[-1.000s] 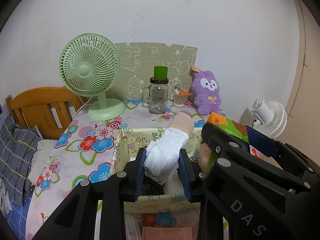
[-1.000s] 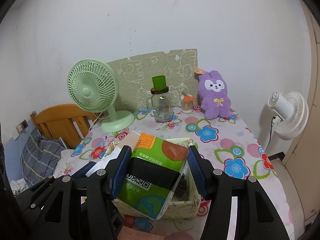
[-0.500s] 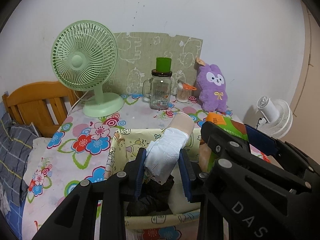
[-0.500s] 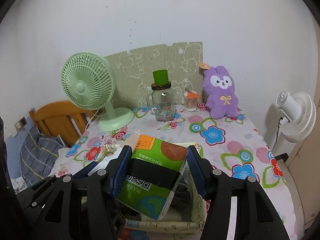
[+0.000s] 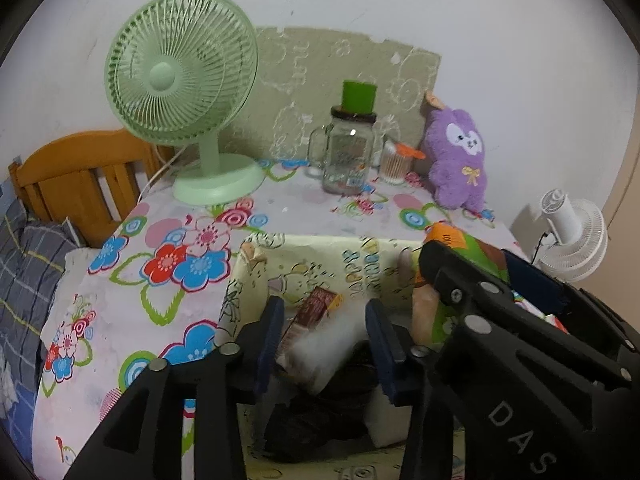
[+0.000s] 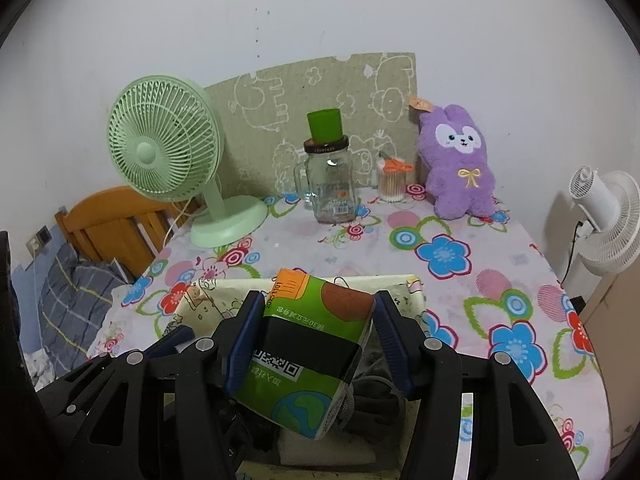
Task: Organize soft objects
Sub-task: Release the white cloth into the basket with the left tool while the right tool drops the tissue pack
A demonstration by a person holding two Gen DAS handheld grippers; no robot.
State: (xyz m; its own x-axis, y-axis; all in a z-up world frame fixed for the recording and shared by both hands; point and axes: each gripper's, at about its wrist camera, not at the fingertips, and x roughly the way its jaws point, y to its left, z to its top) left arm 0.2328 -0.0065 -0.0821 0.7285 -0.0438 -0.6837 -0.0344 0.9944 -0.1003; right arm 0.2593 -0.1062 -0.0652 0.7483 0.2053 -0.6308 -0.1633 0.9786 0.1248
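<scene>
White roll [image 5: 324,344] dropped from just-opened left gripper [image 5: 322,344], blurred; right gripper [image 6: 316,340] pinches tilted tissue pack [image 6: 308,356].

Wall [image 6: 360,12]: plain white, with small dark specks, filling the upper frame.
Table [image 6: 500,256]: centre, covered by a cloth printed with blue, red and pink flowers.
Cartoon-printed board [image 6: 320,92]: pale olive, propped against the wall at upper centre.
Green desk fan [image 6: 164,152]: left of centre, upright on a round base.
Glass jar [image 6: 330,184]: centre, a green cup [image 6: 325,125] on its lid.
Purple plush rabbit [image 6: 460,164]: upper right, upright against the wall.
White fan [image 6: 604,220]: right edge, beyond the table.
Wooden headboard [image 6: 112,224]: left, with grey checked bedding [image 6: 72,300] below it.
</scene>
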